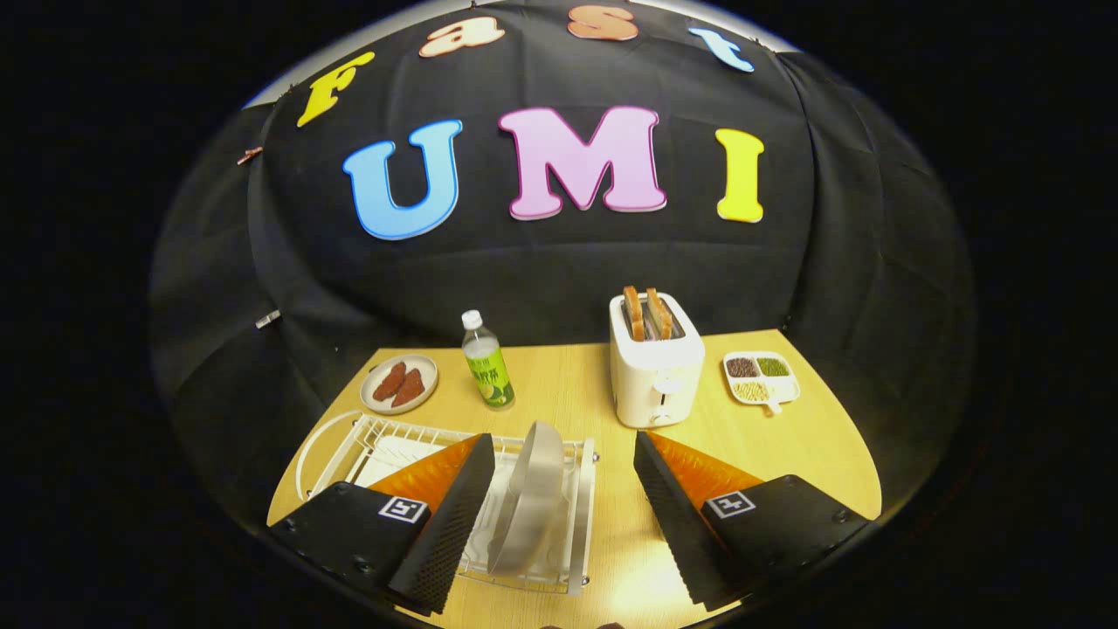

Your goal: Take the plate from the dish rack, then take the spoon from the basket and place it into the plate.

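Gripper view: gripper (559, 467) jaws wide, holding nothing. One plate (529, 494) stands on edge in one dish rack (581, 524), between the fingers. Beyond: one bottle (486, 362), one toaster (655, 367) with two bread slices (646, 313), one divided dish (762, 378).

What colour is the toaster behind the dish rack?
White. The toaster shows clearly in the gripper view, with toast in it.

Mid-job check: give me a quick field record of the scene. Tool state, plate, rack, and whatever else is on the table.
tool: open, fingers spread either side of the plate, not touching it
plate: standing on edge in the dish rack, between the fingers
dish rack: white wire, on the near part of the table
table: light wood
beyond the rack: bottle, toaster with two slices up, small dish, divided tray
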The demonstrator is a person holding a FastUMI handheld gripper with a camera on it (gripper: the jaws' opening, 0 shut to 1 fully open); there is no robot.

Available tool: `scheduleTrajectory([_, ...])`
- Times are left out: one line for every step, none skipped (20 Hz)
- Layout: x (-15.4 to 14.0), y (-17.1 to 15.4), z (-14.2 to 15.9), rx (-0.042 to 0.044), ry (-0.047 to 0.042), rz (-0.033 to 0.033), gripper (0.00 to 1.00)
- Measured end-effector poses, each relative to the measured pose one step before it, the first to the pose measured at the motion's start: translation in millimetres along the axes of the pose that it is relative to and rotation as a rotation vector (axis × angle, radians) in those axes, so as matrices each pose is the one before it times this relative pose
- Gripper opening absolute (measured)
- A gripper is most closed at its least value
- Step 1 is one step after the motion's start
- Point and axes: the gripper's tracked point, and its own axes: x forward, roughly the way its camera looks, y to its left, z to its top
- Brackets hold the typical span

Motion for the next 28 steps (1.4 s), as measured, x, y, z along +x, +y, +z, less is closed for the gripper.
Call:
scheduleTrajectory([5.5, 0.78, -8.27, 0.00766, 0.03701, -0.00012, 1.0])
scheduleTrajectory([7.03, 1.62, -7.53, 0.00784, 0.02955, -0.00319, 1.0])
scheduleTrajectory([4.76, 0.98, -5.31, 0.00907, 0.02441, -0.00343, 1.0])
scheduleTrajectory([4.17, 0.62, -5.65, 0.01177, 0.0266, -0.0003, 1.0])
scheduleTrajectory([5.58, 2.95, -4.47, 0.0152, 0.02781, 0.00944, 0.99])
scheduleTrajectory([5.45, 3.34, -5.83, 0.01561, 0.033, 0.00483, 0.95])
scheduleTrajectory([6.62, -0.5, -7.95, 0.01799, 0.03984, -0.00479, 0.81])
scheduleTrajectory([1.62, -2.35, -8.12, 0.02004, 0.04572, -0.00789, 0.73])
scheduleTrajectory([1.48, -0.53, -5.71, 0.02951, 0.02981, -0.00674, 0.64])
scheduleTrajectory([2.2, -1.07, 0.99, 0.02691, 0.00718, -0.00736, 0.54])
scheduleTrajectory([1.48, 2.01, 1.65, 0.01495, 0.00123, 0.00257, 0.39])
scheduleTrajectory([-0.77, 0.48, -0.73, 0.00028, 0.00724, -0.00343, 0.4])
scheduleTrajectory([-1.8, 0.88, -0.28, -0.00647, 0.00464, -0.005, 0.37])
scheduleTrajectory([0.27, 0.83, -1.2, -0.01763, 0.00197, -0.01327, 0.36])
scheduleTrajectory([-1.74, 1.63, -0.41, -0.01539, -0.00045, -0.00499, 0.35])
scheduleTrajectory([-1.36, 1.7, -0.74, -0.02002, -0.00619, -0.01516, 0.35])
scheduleTrajectory([1.15, -0.21, -1.61, -0.01683, -0.00375, -0.01821, 0.35])
scheduleTrajectory([-0.69, 4.81, -1.2, -0.01695, -0.00078, -0.01861, 0.33])
scheduleTrajectory([-1.23, 3.74, 2.03, -0.0133, -0.00547, -0.01376, 0.33])
scheduleTrajectory([0.73, 3.89, 0.72, -0.01299, -0.00288, -0.01296, 0.33])
scheduleTrajectory([-1.21, 2.21, 1.57, -0.01297, -0.00438, -0.01194, 0.33])
scheduleTrajectory([0.03, 2.14, 1.43, -0.00987, -0.00711, -0.00958, 0.33])
scheduleTrajectory([-1.0, 0.06, 1.84, -0.0106, -0.00554, -0.0115, 0.33])
scheduleTrajectory([-2.33, 1.18, 0.9, -0.00355, -0.00902, -0.00948, 0.32])
scheduleTrajectory([-1.24, 0.23, 2.2, -0.00478, -0.00892, -0.00728, 0.33])
scheduleTrajectory([-1.09, -0.11, 1.05, -0.00653, -0.00705, -0.00756, 0.33])
scheduleTrajectory([-0.58, -0.35, 1.59, -0.00255, -0.00411, -0.00711, 0.33])
scheduleTrajectory([0.18, -0.41, 0.78, 0.0014, -0.0046, -0.00747, 0.33])
